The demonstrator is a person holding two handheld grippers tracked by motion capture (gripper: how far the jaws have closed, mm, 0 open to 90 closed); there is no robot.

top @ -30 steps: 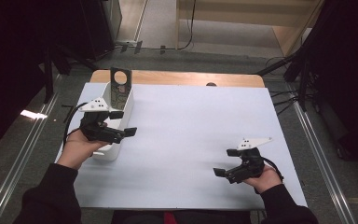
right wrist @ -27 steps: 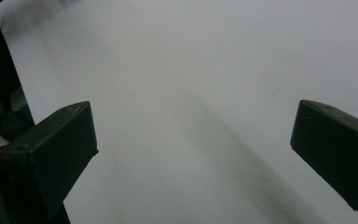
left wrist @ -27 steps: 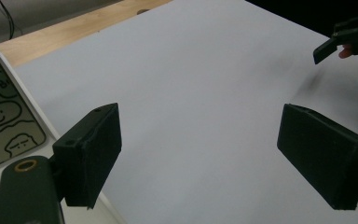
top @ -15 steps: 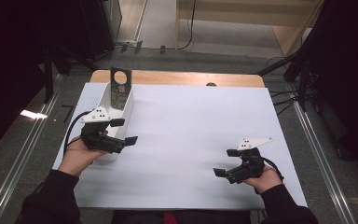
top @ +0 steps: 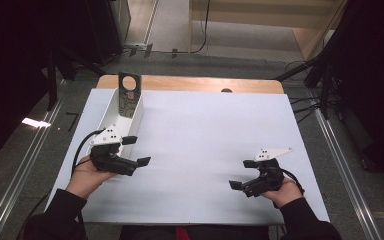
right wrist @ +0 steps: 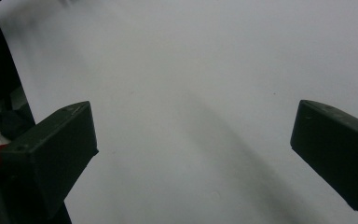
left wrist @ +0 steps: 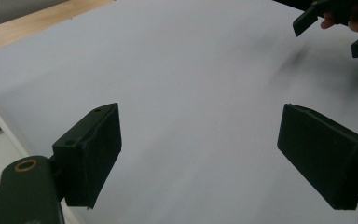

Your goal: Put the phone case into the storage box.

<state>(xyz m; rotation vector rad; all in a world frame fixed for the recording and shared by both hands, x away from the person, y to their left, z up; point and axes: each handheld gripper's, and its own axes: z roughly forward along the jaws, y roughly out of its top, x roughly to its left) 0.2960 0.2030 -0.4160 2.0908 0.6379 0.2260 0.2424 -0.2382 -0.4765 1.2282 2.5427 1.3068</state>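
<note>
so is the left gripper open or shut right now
Open. The left gripper has its fingers set wide apart, with only the bare white table sheet between them.

Both forearms reach over the desk [top: 200, 130]: the left claw [top: 136, 151] hovers near its left edge, the right claw [top: 243, 174] toward its right-front corner, each with jaws spread wide and empty.

Lighting: overhead light is brightening the white table [top: 210, 130] evenly; surroundings are lying dark. Gripper views are showing soft shadows, possibly slight blur.

matt white sheet [top: 205, 135] over a smooth wooden table [top: 190, 83]; matt black tongs [top: 136, 151].
</note>
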